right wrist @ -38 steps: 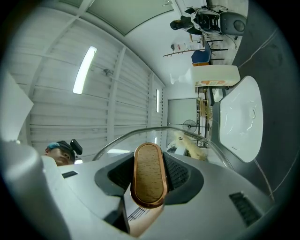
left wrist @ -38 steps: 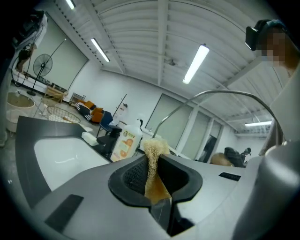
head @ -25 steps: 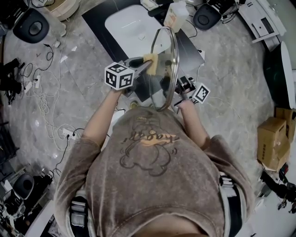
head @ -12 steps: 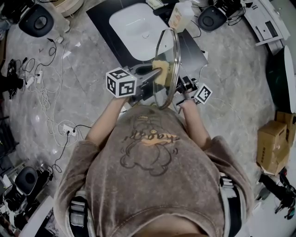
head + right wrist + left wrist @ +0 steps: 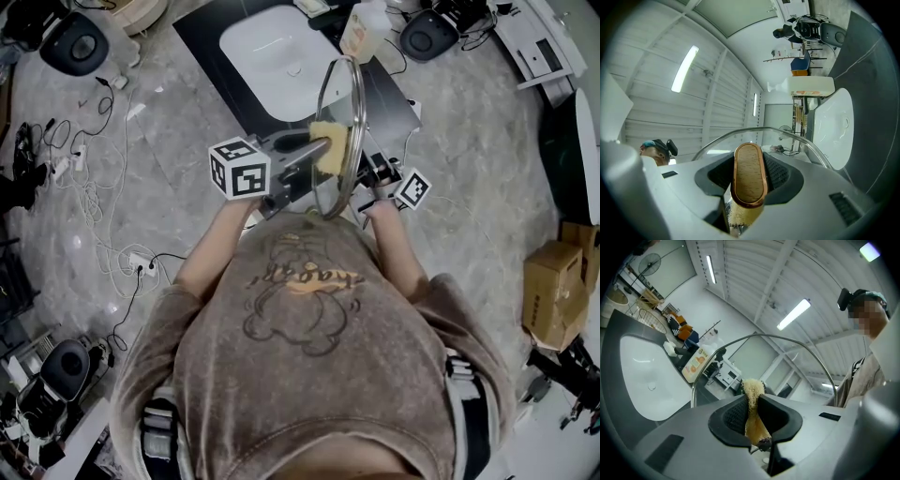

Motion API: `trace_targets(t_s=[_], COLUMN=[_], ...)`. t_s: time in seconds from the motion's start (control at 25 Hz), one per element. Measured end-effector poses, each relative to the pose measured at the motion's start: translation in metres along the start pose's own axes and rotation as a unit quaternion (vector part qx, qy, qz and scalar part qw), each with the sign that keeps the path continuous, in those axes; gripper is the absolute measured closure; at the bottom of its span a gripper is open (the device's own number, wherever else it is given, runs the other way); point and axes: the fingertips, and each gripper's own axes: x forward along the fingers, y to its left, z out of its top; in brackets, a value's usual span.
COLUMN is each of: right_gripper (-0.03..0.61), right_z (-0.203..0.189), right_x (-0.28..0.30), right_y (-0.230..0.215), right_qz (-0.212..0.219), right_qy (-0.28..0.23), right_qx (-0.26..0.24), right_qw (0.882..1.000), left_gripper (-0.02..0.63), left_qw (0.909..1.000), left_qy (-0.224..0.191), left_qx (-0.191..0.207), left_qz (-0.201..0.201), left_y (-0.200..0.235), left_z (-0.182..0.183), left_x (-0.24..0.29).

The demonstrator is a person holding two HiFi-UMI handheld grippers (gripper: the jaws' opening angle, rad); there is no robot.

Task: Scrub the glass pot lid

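The glass pot lid (image 5: pixel 338 103) is held on edge above the floor, its metal rim (image 5: pixel 797 341) arching across both gripper views. My left gripper (image 5: pixel 311 148) is shut on a yellow fibrous sponge (image 5: pixel 327 146), which presses against the lid's left face. In the left gripper view the sponge (image 5: pixel 752 416) is pinched between the dark pads (image 5: pixel 733 416). My right gripper (image 5: pixel 368 170) is at the lid's other face. There it is shut on the lid's wooden knob (image 5: pixel 749 177), with the rim (image 5: pixel 761 130) curving behind it.
A white sink basin (image 5: pixel 272 47) set in a dark counter (image 5: pixel 202 28) lies ahead, with a soap bottle (image 5: pixel 362 26) beside it. Cables (image 5: pixel 89 187) trail over the stone floor at the left. A cardboard box (image 5: pixel 553 286) sits at the right.
The left gripper has carried the sponge down the lid's face, from near the top rim toward the middle. The lid and the right gripper have barely shifted.
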Motion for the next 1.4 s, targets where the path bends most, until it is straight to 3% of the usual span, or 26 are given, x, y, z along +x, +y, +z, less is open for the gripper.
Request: trace_targets(t_s=[0.44, 0.72, 0.88, 1.0, 1.2, 1.4], right_gripper=[0.403, 0.403, 0.403, 0.403, 0.403, 0.403], right_z=[0.027, 0.059, 0.073, 0.077, 0.079, 0.072], right_x=[-0.031, -0.065, -0.075, -0.074, -0.075, -0.064], right_y=[0.008, 0.008, 0.004, 0.0, -0.01, -0.02], right_qz=[-0.036, -0.078, -0.117, -0.169, -0.252, -0.297], right_qy=[-0.024, -0.058, -0.046, -0.01, 0.04, 0.097], right_qx=[-0.04, -0.073, -0.115, -0.172, -0.262, -0.322], right_qw=[0.998, 0.993, 0.985, 0.97, 0.931, 0.894], left_gripper=[0.545, 0.545, 0.545, 0.545, 0.545, 0.545], left_qw=[0.9978, 0.9951, 0.9943, 0.9936, 0.9925, 0.9911], left_qy=[-0.06, -0.088, -0.093, -0.1, -0.108, -0.118], left_qx=[-0.016, -0.022, -0.022, -0.025, -0.03, -0.04], left_qz=[0.022, 0.039, 0.046, 0.048, 0.048, 0.045], left_y=[0.007, 0.018, 0.024, 0.026, 0.025, 0.021], left_z=[0.026, 0.041, 0.045, 0.049, 0.054, 0.06], left_x=[-0.027, -0.048, -0.056, -0.059, -0.061, -0.062])
